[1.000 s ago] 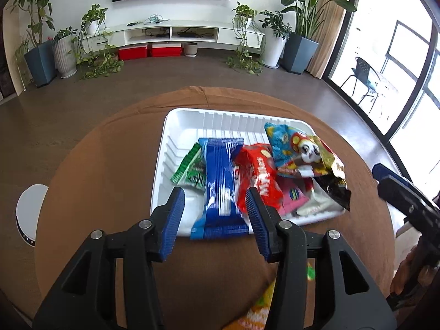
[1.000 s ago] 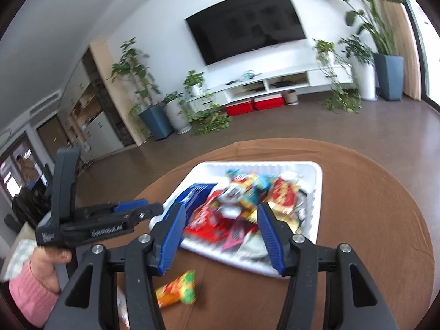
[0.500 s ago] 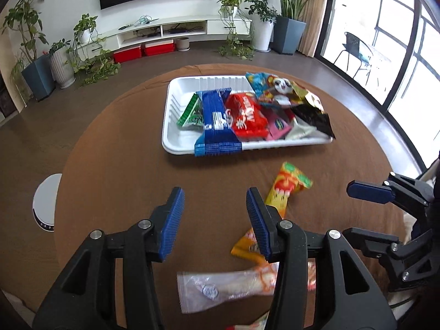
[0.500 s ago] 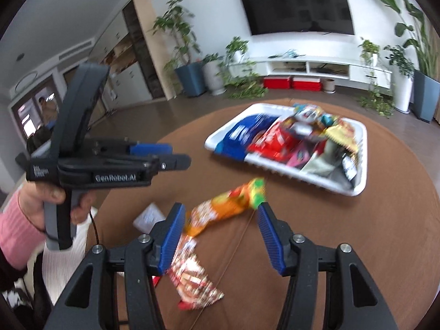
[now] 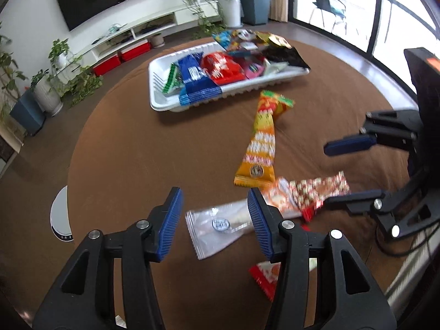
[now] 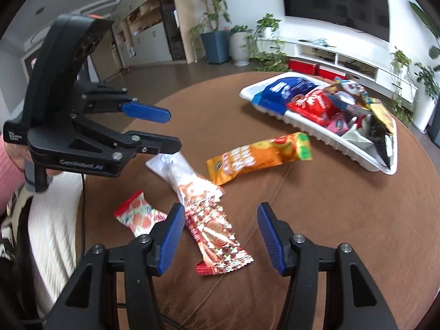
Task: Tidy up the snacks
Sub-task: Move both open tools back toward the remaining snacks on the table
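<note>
A white tray point(image 5: 156, 82) point(image 6: 354, 145) on the far side of the brown round table holds several snack packets. Loose packets lie nearer: a long orange one point(image 5: 260, 143) point(image 6: 255, 156), a red-patterned one point(image 5: 310, 189) point(image 6: 217, 236), a clear white one point(image 5: 220, 225) point(image 6: 176, 170) and a small red-and-white one point(image 5: 265, 275) point(image 6: 137, 217). My left gripper point(image 5: 216, 222) point(image 6: 165, 129) hovers open over the clear white packet. Open too, my right gripper point(image 6: 221, 233) point(image 5: 349, 170) hangs over the red-patterned packet. Neither grips anything.
The brown cloth point(image 6: 330, 220) has folds near the front edge. A pink sleeve point(image 6: 8, 162) and a white ribbed fabric point(image 6: 55, 233) sit at the table's near side. A white round device point(image 5: 60, 217) lies on the floor. Plants and a TV console line the far wall.
Both grippers have drawn back from the tray toward the table's near edge, sunk lower and rolled. The loose packets have come into view under them.
</note>
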